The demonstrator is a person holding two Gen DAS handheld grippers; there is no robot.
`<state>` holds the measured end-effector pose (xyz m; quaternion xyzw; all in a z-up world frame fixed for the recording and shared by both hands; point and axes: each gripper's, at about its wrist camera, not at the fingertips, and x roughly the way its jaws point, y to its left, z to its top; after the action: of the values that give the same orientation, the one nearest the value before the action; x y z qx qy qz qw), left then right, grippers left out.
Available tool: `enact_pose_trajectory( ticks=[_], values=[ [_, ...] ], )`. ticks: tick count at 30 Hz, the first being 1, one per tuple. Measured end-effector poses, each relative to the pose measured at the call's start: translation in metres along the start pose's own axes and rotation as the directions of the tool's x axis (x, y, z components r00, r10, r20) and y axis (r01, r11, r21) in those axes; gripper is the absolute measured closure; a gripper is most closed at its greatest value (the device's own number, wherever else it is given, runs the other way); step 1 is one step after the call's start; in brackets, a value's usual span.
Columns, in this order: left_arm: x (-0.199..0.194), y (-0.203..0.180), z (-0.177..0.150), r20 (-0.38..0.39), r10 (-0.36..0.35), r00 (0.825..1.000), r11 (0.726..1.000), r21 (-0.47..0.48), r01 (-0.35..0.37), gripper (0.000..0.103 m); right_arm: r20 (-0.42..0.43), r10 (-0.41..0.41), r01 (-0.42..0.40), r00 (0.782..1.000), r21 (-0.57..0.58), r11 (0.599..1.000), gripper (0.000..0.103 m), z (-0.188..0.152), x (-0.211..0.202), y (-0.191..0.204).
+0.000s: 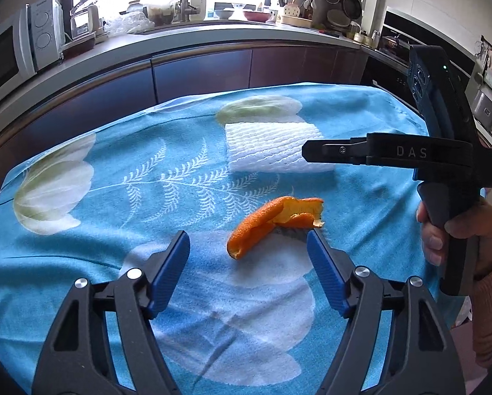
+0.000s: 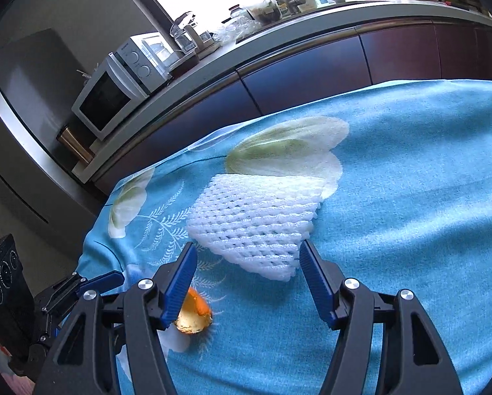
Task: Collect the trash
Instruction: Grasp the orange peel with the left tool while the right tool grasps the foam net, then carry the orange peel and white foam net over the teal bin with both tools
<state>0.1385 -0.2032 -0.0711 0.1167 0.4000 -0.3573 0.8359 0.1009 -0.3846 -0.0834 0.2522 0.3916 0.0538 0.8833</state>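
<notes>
An orange peel (image 1: 274, 222) lies on the blue flowered cloth (image 1: 114, 171), just ahead of my open left gripper (image 1: 248, 238), near its right finger. A white foam fruit net (image 1: 272, 146) lies farther back. My right gripper (image 2: 246, 250) is open, its tips just short of the net (image 2: 256, 220). The peel (image 2: 195, 317) shows partly behind its left finger. From the left wrist view the right gripper (image 1: 307, 152) reaches in from the right over the net's right end. The left gripper (image 2: 116, 276) shows at the lower left of the right wrist view.
The cloth-covered table ends at a far edge (image 1: 213, 98) facing dark kitchen cabinets (image 1: 200, 72). A counter behind holds a microwave (image 2: 114, 95), a faucet and dishes. A person's hand (image 1: 459, 230) holds the right gripper's handle.
</notes>
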Motion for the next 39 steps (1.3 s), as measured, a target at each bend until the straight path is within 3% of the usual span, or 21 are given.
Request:
enact_pose_trajectory(
  ticks=[3, 5, 10, 14, 21, 28, 39],
  values=[
    [0.013, -0.002, 0.005, -0.036, -0.018, 0.999, 1.000, 0.014, 0.019, 0.043, 0.000, -0.004, 0.004, 1.000, 0.016, 1.000, 0.045, 0.003, 0.004, -0.003],
    [0.021, -0.004, 0.007, -0.060, -0.030, 0.998, 0.999, 0.026, 0.032, 0.048, -0.004, -0.005, 0.005, 1.000, 0.018, 1.000, 0.056, 0.004, 0.006, -0.004],
    [0.033, -0.007, 0.005, -0.082, -0.022, 0.996, 0.999, 0.037, 0.025, 0.076, -0.010, -0.004, 0.004, 1.000, 0.035, 0.999, 0.081, 0.007, 0.010, -0.009],
    [0.029, -0.006, 0.004, -0.069, -0.026, 0.997, 0.999, 0.024, 0.028, 0.086, -0.005, 0.034, -0.034, 0.999, 0.039, 0.999, 0.097, 0.007, 0.010, -0.010],
    [0.009, 0.003, -0.005, -0.034, -0.022, 0.999, 0.999, -0.047, 0.021, 0.088, 0.032, 0.116, -0.116, 0.993, -0.002, 0.993, 0.098, 0.006, -0.005, 0.006],
    [-0.036, 0.022, -0.018, 0.035, -0.003, 0.999, 0.994, -0.106, 0.006, 0.088, 0.071, 0.179, -0.177, 0.981, -0.041, 0.983, 0.099, 0.000, -0.026, 0.024],
    [-0.107, 0.067, -0.059, 0.106, 0.086, 0.991, 0.974, -0.217, -0.061, 0.088, 0.097, 0.274, -0.264, 0.957, -0.103, 0.959, 0.099, -0.016, -0.051, 0.059]
  ],
)
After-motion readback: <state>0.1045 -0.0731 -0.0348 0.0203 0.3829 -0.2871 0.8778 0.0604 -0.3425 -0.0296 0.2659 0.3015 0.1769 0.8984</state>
